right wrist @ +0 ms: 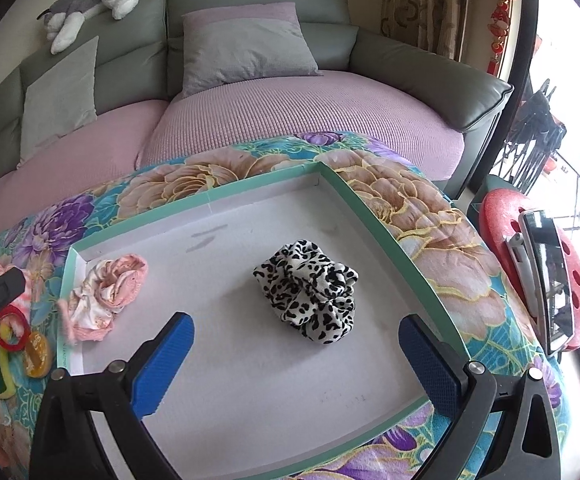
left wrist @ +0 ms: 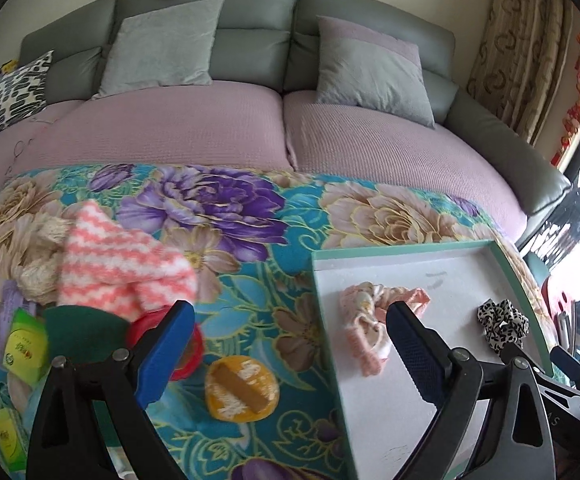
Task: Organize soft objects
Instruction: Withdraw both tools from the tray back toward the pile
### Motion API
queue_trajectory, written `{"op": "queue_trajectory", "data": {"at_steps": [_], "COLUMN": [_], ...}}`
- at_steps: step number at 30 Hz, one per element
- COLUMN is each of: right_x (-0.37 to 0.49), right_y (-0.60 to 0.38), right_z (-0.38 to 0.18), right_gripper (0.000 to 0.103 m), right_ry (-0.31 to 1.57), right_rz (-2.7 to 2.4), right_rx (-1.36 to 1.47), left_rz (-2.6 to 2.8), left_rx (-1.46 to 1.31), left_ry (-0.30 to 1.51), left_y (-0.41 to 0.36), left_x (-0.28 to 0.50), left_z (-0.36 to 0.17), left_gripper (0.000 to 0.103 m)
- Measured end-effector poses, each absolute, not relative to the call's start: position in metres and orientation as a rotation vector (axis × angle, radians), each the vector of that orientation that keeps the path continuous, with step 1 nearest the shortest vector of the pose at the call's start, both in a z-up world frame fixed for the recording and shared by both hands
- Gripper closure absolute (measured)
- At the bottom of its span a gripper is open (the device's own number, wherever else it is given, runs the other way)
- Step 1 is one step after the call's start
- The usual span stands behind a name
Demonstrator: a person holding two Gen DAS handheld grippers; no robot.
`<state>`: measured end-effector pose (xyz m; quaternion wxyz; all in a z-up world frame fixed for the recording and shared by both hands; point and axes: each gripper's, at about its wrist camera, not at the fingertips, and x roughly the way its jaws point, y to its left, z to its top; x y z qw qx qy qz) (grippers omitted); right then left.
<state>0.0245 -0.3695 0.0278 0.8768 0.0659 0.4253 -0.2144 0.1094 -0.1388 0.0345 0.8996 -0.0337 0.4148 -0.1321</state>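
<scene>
Leopard-print scrunchie (right wrist: 309, 292), bunched, lies mid-tray, just beyond the right gripper (right wrist: 295, 344), whose blue pads stand wide apart, empty. Pink floral scrunchie (right wrist: 106, 292), crumpled, sits at the tray's (right wrist: 373, 208) 9 o'clock edge. Left gripper (left wrist: 290, 332) hovers with fingers spread over the tray's left rim, holding nothing. At its 10 o'clock, pink-and-white striped knit (left wrist: 118, 260) lies on the floral blanket (left wrist: 250, 208). Beyond: grey sofa (left wrist: 369, 20) with cushions.

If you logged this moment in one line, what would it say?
left tongs: open, empty | right tongs: open, empty | tray: pink scrunchie, leopard scrunchie inside | striped knit: outside on blanket
</scene>
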Motion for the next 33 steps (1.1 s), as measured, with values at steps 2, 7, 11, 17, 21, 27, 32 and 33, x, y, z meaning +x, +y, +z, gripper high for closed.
{"op": "queue_trajectory", "data": {"at_steps": [2,7,11,17,21,27,32,33], "right_x": [0.023,0.018,0.017,0.013,0.013,0.017,0.02,0.021], "right_y": [-0.361,-0.333,-0.305,-0.261,-0.231,-0.19,-0.158,-0.152], "right_z": [0.03,0.033,0.03,0.03,0.031,0.028,0.021,0.019], "right_gripper": [0.0,0.0,0.0,0.0,0.0,0.0,0.0,0.0], "right_ry": [0.887,0.89,0.91,0.917,0.916,0.925,0.947,0.954], "right_rz": [-0.425,-0.34,-0.264,-0.177,-0.117,-0.05,0.013,0.027], "right_rx": [0.141,0.153,0.133,0.092,0.062,0.024,-0.018,-0.028], "left_rz": [-0.248,-0.168,-0.118,-0.034,0.03,0.107,0.133,0.134], "left_rx": [-0.093,-0.152,-0.167,-0.173,-0.212,-0.268,-0.293,-0.295], "left_ry": [0.842,0.812,0.816,0.827,0.829,0.823,0.856,0.863], "left_y": [-0.121,-0.076,-0.046,0.005,0.043,0.087,0.106,0.108], "left_x": [0.106,0.091,0.075,0.046,0.031,0.016,0.013,0.014], "left_z": [0.038,0.042,0.04,0.033,0.028,0.025,0.016,0.014], "left_gripper": [0.006,0.006,0.006,0.006,0.006,0.006,0.006,0.006]}}
